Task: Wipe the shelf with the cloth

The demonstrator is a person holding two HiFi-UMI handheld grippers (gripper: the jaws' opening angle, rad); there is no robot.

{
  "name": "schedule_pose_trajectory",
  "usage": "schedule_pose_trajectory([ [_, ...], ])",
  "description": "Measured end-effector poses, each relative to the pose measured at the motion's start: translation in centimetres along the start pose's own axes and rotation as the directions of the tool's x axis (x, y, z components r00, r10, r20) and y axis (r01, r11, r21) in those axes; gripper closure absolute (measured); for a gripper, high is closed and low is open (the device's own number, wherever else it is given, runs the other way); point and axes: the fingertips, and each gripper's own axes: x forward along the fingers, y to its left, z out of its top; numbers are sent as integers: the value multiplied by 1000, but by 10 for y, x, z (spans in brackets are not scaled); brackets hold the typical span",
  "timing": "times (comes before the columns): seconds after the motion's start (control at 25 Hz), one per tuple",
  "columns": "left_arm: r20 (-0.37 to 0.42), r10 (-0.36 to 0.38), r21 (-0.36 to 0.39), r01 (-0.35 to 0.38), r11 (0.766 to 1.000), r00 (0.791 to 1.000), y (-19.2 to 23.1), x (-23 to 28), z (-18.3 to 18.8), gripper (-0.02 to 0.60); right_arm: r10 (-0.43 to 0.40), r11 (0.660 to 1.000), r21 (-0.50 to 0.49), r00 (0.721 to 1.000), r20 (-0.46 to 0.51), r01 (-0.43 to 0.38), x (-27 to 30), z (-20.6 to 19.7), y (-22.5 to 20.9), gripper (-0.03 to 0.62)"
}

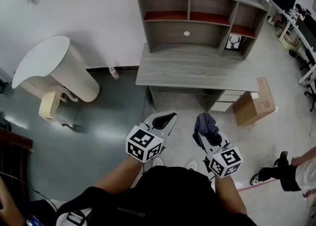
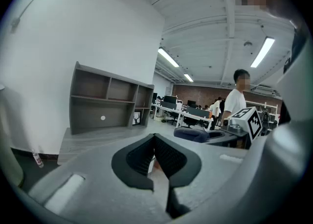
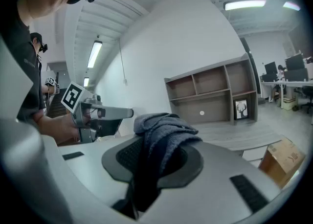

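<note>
My right gripper [image 3: 155,155] is clamped on the one blue-grey cloth [image 3: 164,132], bunched between its jaws, I judge for carrying to the wipe. My left gripper [image 2: 155,150] is closed on nothing, kept spare. The single grey shelf unit [image 1: 197,18] stands ahead of both grippers, well apart.

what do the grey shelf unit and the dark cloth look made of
The grey shelf unit looks like matte wood-grain laminate board: streaky grain lines on its desk top. The dark blue-grey cloth seems soft fuzzy fabric, perhaps microfibre or terry: it bunches in thick folds.
</note>
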Motion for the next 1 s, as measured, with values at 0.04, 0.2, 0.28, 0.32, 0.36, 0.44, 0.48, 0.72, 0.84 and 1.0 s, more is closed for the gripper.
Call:
schedule_pose_trajectory([
  [0.04, 0, 0, 0, 0, 1000, 1000, 0, 0, 0, 574, 0, 1000, 0, 1000, 0, 0, 1, 0, 0, 507],
  [0.2, 0, -2, 1, 2, 1000, 1000, 0, 1, 1, 574, 0, 1000, -2, 1000, -3, 0, 2, 1, 0, 507],
  [0.28, 0, -2, 2, 2, 1000, 1000, 0, 2, 1, 574, 0, 1000, -3, 1000, -3, 0, 2, 0, 0, 507],
  [0.32, 0, -2, 2, 2, 1000, 1000, 0, 2, 1, 574, 0, 1000, -3, 1000, -3, 0, 2, 0, 0, 507],
  [0.36, 0, -2, 2, 2, 1000, 1000, 0, 2, 1, 574, 0, 1000, -4, 1000, -3, 0, 2, 0, -1, 507],
  [0.44, 2, -2, 3, 2, 1000, 1000, 0, 2, 2, 574, -1, 1000, -5, 1000, -4, 1, 2, 0, 0, 507],
  [0.48, 3, -3, 3, 3, 1000, 1000, -1, 1, 2, 574, -1, 1000, -5, 1000, -5, 1, 2, 0, 0, 507],
  [0.72, 1, -6, 3, 5, 1000, 1000, 1, 0, 1, 574, -9, 1000, -1, 1000, -3, 9, 4, -1, 0, 507],
  [0.84, -3, -9, 0, 9, 1000, 1000, 5, -1, -1, 574, -11, 1000, 22, 1000, 10, 11, 7, 1, 2, 505],
  [1.0, -13, -22, 1, 22, 1000, 1000, 10, -3, -3, 574, -28, 999, 21, 1000, -2, 28, 14, -3, 8, 500],
])
